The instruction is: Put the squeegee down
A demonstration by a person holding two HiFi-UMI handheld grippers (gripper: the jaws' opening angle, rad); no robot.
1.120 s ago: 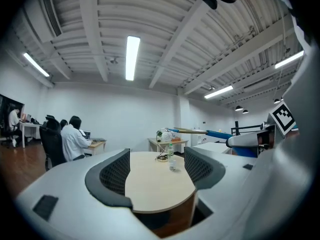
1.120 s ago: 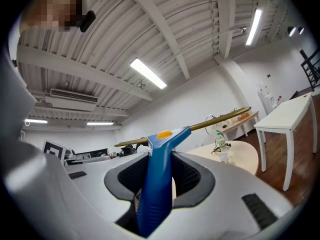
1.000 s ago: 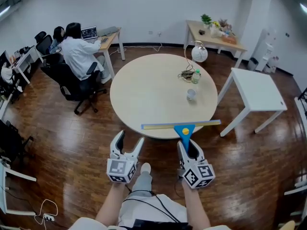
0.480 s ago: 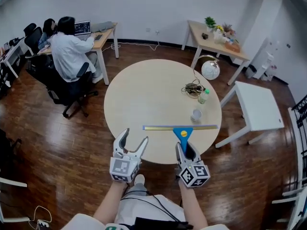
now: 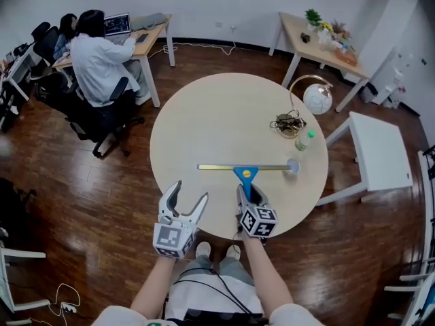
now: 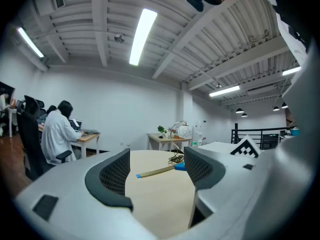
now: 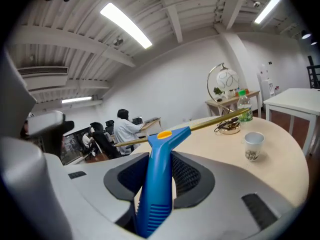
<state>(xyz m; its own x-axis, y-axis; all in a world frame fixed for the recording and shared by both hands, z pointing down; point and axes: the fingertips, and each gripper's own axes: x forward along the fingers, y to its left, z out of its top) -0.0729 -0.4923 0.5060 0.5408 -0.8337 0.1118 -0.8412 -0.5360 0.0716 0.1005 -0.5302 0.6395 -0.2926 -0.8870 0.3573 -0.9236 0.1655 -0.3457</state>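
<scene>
One round bench (image 5: 204,121) carries the scene, and over its near half hangs the squeegee (image 5: 245,174), its blue handle clamped tight in the right tongs (image 5: 249,197) and its long blade lying crosswise; whether the blade touches the top I cannot tell. At the near edge the left tongs (image 5: 189,191) gape wide and empty, and a small cup (image 5: 292,166) sits by the blade's right end.

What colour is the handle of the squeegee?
The squeegee handle is blue, with an orange spot at its top. The right gripper view shows it best.
</scene>
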